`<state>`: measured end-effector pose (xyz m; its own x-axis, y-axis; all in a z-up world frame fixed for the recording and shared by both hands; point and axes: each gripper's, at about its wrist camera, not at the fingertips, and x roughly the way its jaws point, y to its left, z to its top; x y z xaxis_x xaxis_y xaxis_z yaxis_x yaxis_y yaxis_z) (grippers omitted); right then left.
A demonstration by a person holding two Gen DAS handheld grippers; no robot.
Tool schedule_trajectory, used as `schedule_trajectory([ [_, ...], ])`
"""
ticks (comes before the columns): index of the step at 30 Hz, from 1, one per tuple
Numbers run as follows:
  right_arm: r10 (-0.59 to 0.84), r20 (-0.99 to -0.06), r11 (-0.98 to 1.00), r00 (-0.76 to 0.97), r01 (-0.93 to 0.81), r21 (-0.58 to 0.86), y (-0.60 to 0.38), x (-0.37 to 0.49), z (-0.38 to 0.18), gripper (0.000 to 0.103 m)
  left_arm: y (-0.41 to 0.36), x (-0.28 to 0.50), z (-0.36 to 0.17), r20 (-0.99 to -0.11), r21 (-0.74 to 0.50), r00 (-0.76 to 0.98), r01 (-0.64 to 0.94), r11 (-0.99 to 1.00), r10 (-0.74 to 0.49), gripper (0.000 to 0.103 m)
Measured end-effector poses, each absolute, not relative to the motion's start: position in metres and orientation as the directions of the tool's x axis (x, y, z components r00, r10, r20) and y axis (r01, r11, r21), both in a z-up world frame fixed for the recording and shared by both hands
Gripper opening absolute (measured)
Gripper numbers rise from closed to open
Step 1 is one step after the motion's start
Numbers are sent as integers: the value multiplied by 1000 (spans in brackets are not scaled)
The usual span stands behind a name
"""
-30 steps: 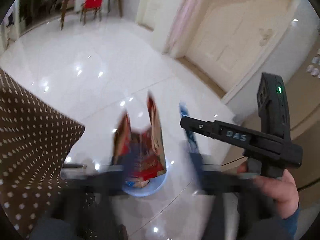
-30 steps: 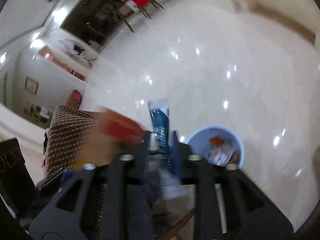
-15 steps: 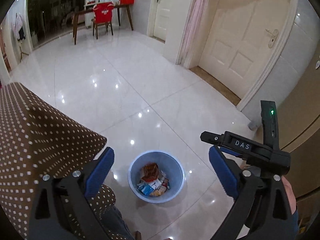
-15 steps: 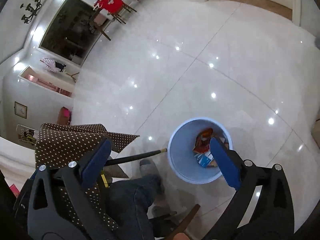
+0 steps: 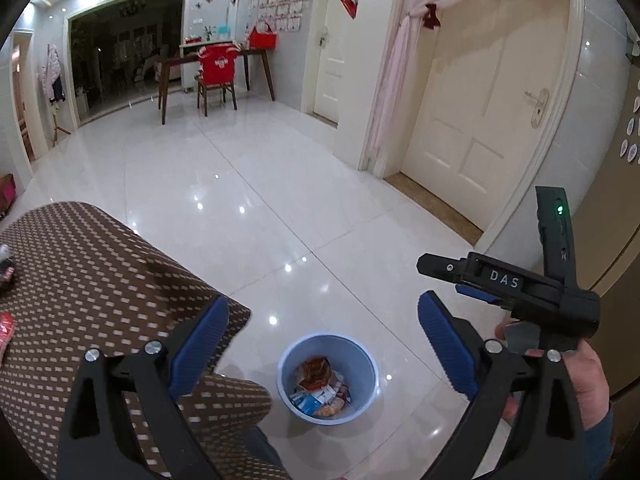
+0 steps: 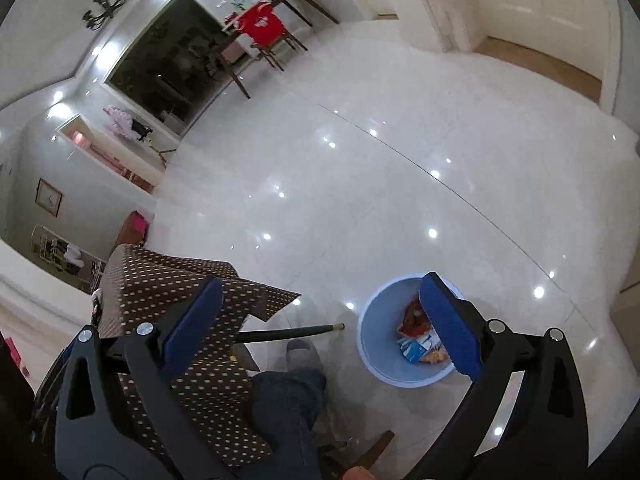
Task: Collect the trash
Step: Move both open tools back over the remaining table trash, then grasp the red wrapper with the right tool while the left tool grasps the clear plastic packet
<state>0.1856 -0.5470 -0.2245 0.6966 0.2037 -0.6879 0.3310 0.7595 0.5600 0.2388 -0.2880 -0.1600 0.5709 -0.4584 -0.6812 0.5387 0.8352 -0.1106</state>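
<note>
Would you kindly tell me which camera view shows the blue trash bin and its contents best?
The left wrist view: the blue trash bin sits unobstructed between the open jaws, wrappers visible inside. In the right wrist view the bin is partly covered by a blue pad.

Below my left gripper [image 5: 322, 332] the way down to the blue waste bin [image 5: 362, 356] is free; nothing sits between its wide-apart pads. The polka-dot tablecloth [image 5: 92, 276] crowds the left side, its corner hanging near the bin. My right gripper [image 6: 320, 316] has open floor [image 6: 400, 184] ahead, but a trouser leg [image 6: 288, 404], a foot, and what looks like a table leg [image 6: 292, 333] block the lower left.
</note>
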Motion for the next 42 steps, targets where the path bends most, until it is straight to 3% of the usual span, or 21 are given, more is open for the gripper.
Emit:
schedule_trajectory([
  [13, 229, -642, 848, 732, 173, 500, -460, 203, -151, 97, -186, 240, -112, -591, -84, 710, 417, 905, -382, 95],
  [25, 302, -642, 916, 705, -29, 399, -314, 238, -107, 97, -69, 241, -98, -539, -95, 804, 239, 966, -252, 95],
  [42, 379, -746, 921, 548, -299, 248, -112, 287, -144, 97, 91, 271, -136, -623, -35, 782, -44, 998, 13, 95],
])
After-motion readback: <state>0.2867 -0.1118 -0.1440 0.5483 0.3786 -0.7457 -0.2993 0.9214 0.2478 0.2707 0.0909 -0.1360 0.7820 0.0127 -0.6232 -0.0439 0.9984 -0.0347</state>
